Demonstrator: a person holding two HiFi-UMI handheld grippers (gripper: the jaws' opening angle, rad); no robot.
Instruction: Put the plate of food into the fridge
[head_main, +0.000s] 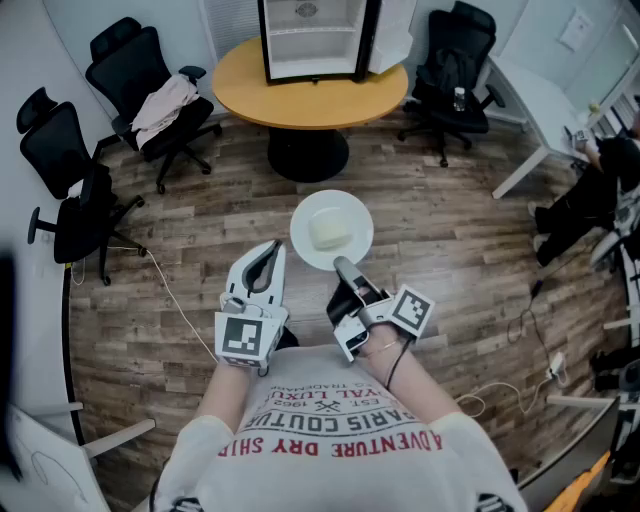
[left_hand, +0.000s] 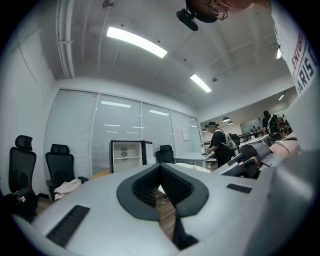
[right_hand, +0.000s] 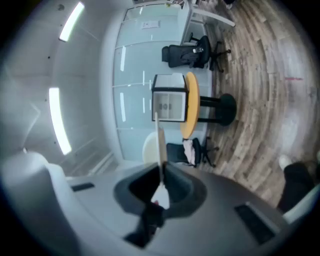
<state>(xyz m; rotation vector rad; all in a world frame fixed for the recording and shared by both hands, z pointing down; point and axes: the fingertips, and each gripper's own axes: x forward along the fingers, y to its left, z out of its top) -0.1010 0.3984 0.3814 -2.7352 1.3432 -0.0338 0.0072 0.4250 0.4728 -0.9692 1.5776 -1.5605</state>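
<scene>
A white plate (head_main: 305, 215) with a pale block of food (head_main: 330, 232) is held level over the wood floor. My right gripper (head_main: 343, 266) is shut on its near rim. In the right gripper view the plate (right_hand: 160, 142) shows edge-on, running out from between the jaws of the right gripper (right_hand: 162, 172). My left gripper (head_main: 270, 250) hangs just left of the plate, shut and with nothing in it; its pads (left_hand: 161, 167) meet at the tip. The small fridge (head_main: 312, 40) stands ahead on a round yellow table (head_main: 250, 85) with its door open, and it also shows in both gripper views as a fridge (left_hand: 126, 156) (right_hand: 170, 97).
Black office chairs (head_main: 150, 90) (head_main: 452, 60) stand round the table, one draped with a cloth. Another chair (head_main: 70, 190) is at the left. A white cable (head_main: 175, 300) trails over the floor. At the right stand a white desk (head_main: 540, 110) and a person (head_main: 590, 195).
</scene>
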